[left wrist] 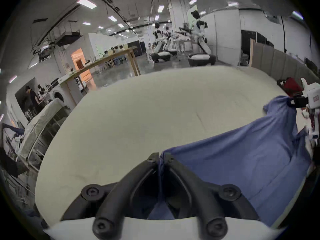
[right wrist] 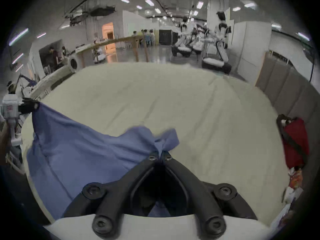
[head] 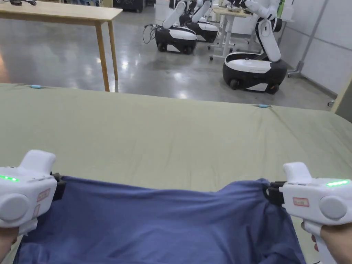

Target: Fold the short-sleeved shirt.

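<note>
Left hand-held gripper [left wrist: 161,157] clamped on blue shirt [head: 161,223] edge; right hand-held gripper [right wrist: 160,155] likewise.

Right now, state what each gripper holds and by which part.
Left gripper and right gripper each pinch an upper corner of the blue shirt.

The shirt [head: 165,223] is soft matt blue cloth; the bench [head: 172,137] wears smooth matt olive fabric; both gripper housings look like glossy white plastic with matt black jaws; the floor [head: 154,72] beyond is polished and reflective
</note>
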Demonstrator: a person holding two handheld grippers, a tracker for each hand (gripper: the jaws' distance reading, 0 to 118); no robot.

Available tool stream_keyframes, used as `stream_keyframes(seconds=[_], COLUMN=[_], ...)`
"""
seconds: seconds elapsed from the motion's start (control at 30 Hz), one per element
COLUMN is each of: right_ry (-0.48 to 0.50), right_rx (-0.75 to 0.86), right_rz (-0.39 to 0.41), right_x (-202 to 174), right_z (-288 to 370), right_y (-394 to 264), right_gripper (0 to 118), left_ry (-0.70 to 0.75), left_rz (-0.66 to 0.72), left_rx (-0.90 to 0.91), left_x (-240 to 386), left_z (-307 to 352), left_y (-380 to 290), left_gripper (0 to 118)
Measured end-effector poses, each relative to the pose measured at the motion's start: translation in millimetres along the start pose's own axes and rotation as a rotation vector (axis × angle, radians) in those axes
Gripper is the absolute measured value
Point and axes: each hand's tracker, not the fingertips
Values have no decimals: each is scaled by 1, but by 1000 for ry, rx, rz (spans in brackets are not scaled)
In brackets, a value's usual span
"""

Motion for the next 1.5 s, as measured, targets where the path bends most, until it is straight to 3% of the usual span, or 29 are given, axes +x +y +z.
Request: stream_keyframes(seconds=[0.1, 0.27, 0.5, 0.53, 0.57, 0.6, 0.63, 0.67, 0.7, 0.73, 0.87, 0.97, 1.03, 1.07, 1.1, 1.13, 1.17, 1.3, 1.33, 1.43, 1.47, 1.5], right_ry=[-35, -76, -73, -82, -83, -81, -88, -92, -78, -73, -81, -62, -73, -91, -107, -91, -81, -76, -35, -54, -45, -39], right_rx=[116, 148, 31, 4, -13, -16, -26, -35, -52, -69, 122, 246, 322, 339, 362, 363, 370, 354, 350, 358, 358, 358], right_rz=[-16, -43, -126, -128, -136, -138, -133, -123, -119, -119, -91, -113, -147, -161, -175, -165, -156, -124, -122, -92, -93, -97], right_x=[-17, -38, -62, -66, -69, -71, -72, -73, -73, -77, -101, -129, -148, -158, -167, -174, -178, -193, -195, -202, -203, -204], right_z=[70, 146, 162, 157, 152, 149, 145, 144, 146, 154, 189, 192, 180, 174, 167, 162, 155, 146, 148, 153, 156, 157], right_y=[-21, -87, -195, -205, -211, -214, -216, -215, -211, -205, -172, -141, -130, -128, -127, -128, -132, -138, -138, -140, -140, -140], right_gripper=[2, 2, 2, 4, 14, 35, 70, 87, 95, 96, 96, 96, 95, 84, 57, 23, 5, 5, 5, 5, 5, 5], left_ry=[-37, -67, -66, -62, -70, -66, -59, -39, -2, 75, 65, 42, 42, 23, 13, 13, 14, -2, -18, -19, -26, -35], left_rz=[56, 103, 127, 130, 138, 135, 126, 103, 79, 65, 40, 12, 62, 89, 103, 103, 94, 53, 53, 111, 159, 204], left_rx=[80, 123, -53, -81, -97, -117, -108, -107, -98, -77, 100, 178, 251, 267, 257, 253, 255, 217, 207, 172, 149, 134], left_x=[-7, -16, -15, -13, -10, -7, -2, -1, 2, 8, 28, 56, 77, 82, 90, 98, 104, 104, 101, 73, 61, 47], left_z=[56, 133, 149, 146, 142, 139, 137, 138, 140, 147, 181, 176, 167, 159, 154, 150, 148, 132, 130, 126, 126, 126], left_y=[-13, -67, -167, -176, -183, -187, -188, -187, -187, -183, -158, -137, -128, -126, -124, -123, -123, -131, -133, -143, -148, -153], left_gripper=[2, 2, 4, 12, 47, 89, 112, 115, 115, 115, 115, 114, 106, 87, 66, 40, 12, 2, 2, 3, 19, 54])
